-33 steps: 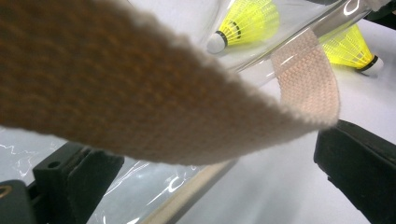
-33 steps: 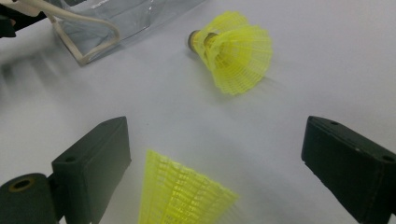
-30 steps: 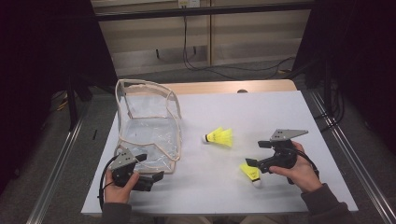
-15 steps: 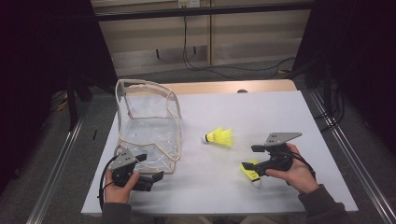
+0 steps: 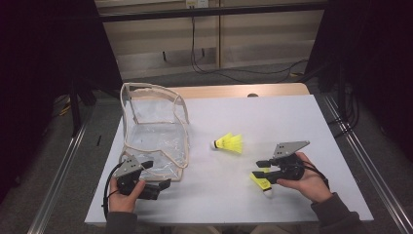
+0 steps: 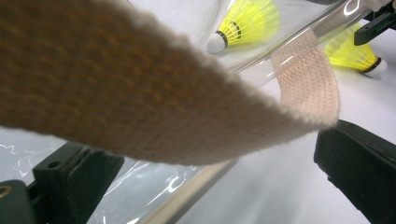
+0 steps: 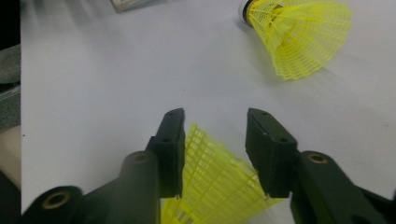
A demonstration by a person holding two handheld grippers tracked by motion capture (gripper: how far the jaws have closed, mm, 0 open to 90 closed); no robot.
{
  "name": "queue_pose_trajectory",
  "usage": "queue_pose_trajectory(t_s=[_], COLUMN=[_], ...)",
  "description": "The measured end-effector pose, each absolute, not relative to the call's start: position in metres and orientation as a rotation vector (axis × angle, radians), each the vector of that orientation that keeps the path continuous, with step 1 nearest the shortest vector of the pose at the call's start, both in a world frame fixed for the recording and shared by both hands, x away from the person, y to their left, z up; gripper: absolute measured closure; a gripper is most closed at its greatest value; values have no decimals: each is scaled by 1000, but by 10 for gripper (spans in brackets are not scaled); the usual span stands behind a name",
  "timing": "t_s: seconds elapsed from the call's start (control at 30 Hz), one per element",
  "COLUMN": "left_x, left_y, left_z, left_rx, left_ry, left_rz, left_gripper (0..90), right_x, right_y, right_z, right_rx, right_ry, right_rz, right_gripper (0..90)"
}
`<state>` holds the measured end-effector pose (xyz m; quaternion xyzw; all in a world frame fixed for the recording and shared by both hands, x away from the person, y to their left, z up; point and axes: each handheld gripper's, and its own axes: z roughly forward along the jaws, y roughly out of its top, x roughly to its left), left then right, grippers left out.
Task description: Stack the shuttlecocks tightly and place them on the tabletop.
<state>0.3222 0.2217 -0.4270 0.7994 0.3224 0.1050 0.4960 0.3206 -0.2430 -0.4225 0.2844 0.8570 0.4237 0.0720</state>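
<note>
The near shuttlecock [image 5: 261, 182], yellow with a white cork, lies on the white table [image 5: 272, 117] at the lower right of the high view, its skirt between the jaws of the right gripper [image 5: 263, 168]. In the right gripper view the mesh skirt [image 7: 215, 182] sits low in the centre of the frame; the left jaw touches it, while the right jaw stands at its edge with a small gap near the tip. These jaws have just been closing around the skirt, and a firm pinch cannot be told yet. The person's right hand [image 5: 307, 183] holds that gripper at the lower right of the high view.

A second shuttlecock [image 5: 229, 143] lies near the middle of the high view, well apart from the first, and appears at the upper right of the right gripper view [image 7: 299, 35].

The clear bag [image 5: 156, 131] with beige trim stands open at the centre left of the high view. The left gripper [image 5: 163, 184] rests at its near corner, lower left, held by the left hand [image 5: 124, 195]. In the left gripper view the bag's beige strap [image 6: 140, 93] crosses between wide-apart jaws, which do not press on it
</note>
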Motion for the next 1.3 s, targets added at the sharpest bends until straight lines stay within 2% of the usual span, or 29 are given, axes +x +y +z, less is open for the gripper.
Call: queue_pose_trajectory(t_s=[0.1, 0.23, 0.37, 0.93, 1.3], left_x=[322, 322, 322, 322, 322], left_y=[222, 222, 222, 222, 222], left_z=[-427, -427, -427, -427, -427], left_rx=[1937, 1937, 1936, 1933, 1931], left_ry=[782, 782, 783, 780, 783], left_rz=[255, 254, 255, 254, 255], left_gripper=[16, 16, 16, 16, 16], right_x=[321, 323, 326, 358, 353], right_y=[-244, -246, -248, -250, -250], right_z=[-423, -425, -423, -422, -422], right_rx=[865, 906, 943, 1041, 1016], right_ry=[2596, 2613, 2585, 2347, 2333], right_rz=[1274, 1270, 1291, 1310, 1289], right_gripper=[751, 835, 867, 874, 830])
